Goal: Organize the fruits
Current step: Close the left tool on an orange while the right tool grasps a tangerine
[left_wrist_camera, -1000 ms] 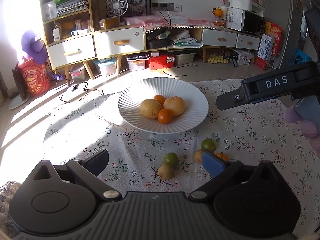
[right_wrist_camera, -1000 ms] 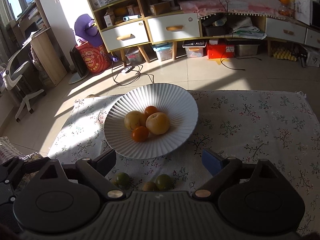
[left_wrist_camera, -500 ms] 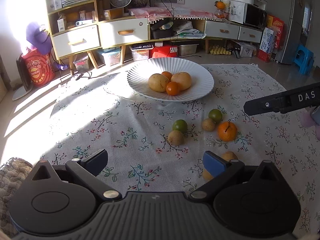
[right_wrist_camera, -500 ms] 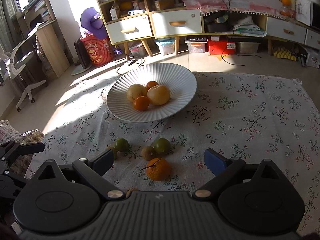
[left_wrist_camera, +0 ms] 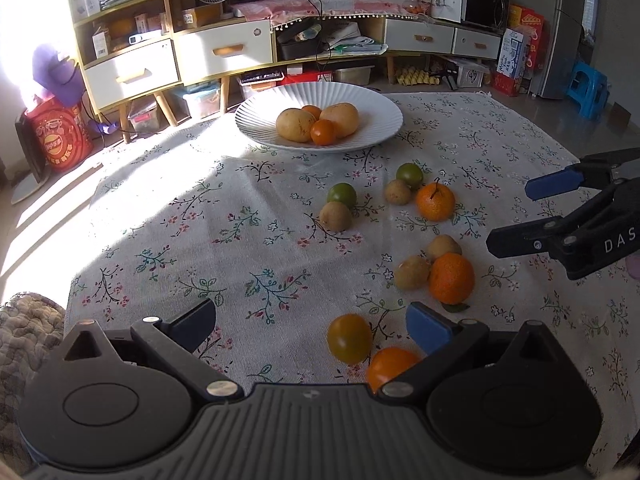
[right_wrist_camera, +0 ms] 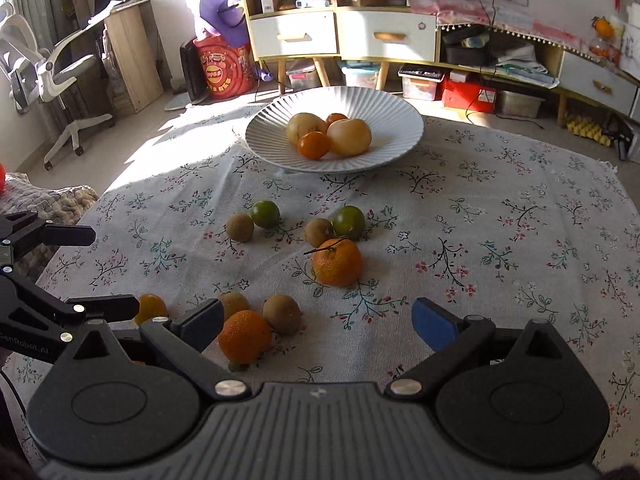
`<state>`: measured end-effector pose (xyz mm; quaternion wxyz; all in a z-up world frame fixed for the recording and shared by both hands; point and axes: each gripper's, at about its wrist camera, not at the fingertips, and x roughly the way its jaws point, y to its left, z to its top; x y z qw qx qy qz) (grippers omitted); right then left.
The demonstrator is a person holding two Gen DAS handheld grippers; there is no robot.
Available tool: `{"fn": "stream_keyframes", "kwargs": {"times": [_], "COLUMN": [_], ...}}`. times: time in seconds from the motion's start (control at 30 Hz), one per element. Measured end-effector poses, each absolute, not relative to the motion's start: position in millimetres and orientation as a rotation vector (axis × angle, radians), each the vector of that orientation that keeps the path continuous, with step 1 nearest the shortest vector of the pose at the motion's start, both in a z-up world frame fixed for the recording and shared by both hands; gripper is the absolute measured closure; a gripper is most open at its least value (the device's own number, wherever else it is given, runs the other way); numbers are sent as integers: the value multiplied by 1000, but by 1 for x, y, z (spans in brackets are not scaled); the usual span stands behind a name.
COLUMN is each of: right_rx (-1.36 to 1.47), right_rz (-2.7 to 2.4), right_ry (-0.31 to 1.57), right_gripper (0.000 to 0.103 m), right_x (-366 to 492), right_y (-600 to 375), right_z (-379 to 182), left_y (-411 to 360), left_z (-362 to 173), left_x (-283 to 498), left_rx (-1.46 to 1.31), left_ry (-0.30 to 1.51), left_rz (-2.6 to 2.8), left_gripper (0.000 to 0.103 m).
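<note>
A white ribbed plate (left_wrist_camera: 372, 100) (right_wrist_camera: 400, 116) at the table's far side holds two yellow fruits and two small oranges. Loose fruit lies on the floral cloth: two green ones (left_wrist_camera: 342, 195) (left_wrist_camera: 409, 176), several small brown ones (left_wrist_camera: 335, 216), an orange with a stem (left_wrist_camera: 435, 201) (right_wrist_camera: 337, 262), another orange (left_wrist_camera: 452, 278) (right_wrist_camera: 244, 336), and a yellow-green fruit (left_wrist_camera: 349, 338) and an orange one (left_wrist_camera: 390, 366) nearest me. My left gripper (left_wrist_camera: 310, 322) is open and empty, low over the near fruit. My right gripper (right_wrist_camera: 318, 320) is open and empty; it also shows in the left wrist view (left_wrist_camera: 520, 216).
The cloth-covered table (left_wrist_camera: 240, 240) ends near a grey knitted cushion (left_wrist_camera: 24, 328) at the left. Beyond it stand cabinets with drawers (left_wrist_camera: 224, 50), a red bag (left_wrist_camera: 56, 140) and an office chair (right_wrist_camera: 48, 72).
Both grippers have drawn back from the plate toward the near side of the table. More loose fruit has come into view. Both stay open.
</note>
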<state>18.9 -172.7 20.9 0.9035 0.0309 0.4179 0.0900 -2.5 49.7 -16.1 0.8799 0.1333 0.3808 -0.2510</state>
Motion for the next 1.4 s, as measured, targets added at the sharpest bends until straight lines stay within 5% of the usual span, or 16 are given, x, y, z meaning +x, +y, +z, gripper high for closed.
{"fn": "stream_keyframes", "kwargs": {"times": [0.37,0.5,0.93,1.03,1.4], "right_rx": [-70,-85,-112,-121,-130], "right_rz": [322,357,431,422,383], "right_ry": [806,793,784,794,802], "right_gripper": [3,5,47,49,63], "right_x": [-5,-9,-9,-8,-3], "right_y": [-149,-141,-126,-125,-126], "right_z": [7,6,2,0,-3], "left_y": [36,33,32,32,30], "left_z": [-29,-36,-43,-44,-45], "left_x": [-21,-24,-23,-22,-23], "left_rx": [316,323,317,314,330], "left_ry": [861,889,905,909,892], "left_rz": [-656,-681,-687,-686,-691], "left_gripper": [11,23,66,73,76]}}
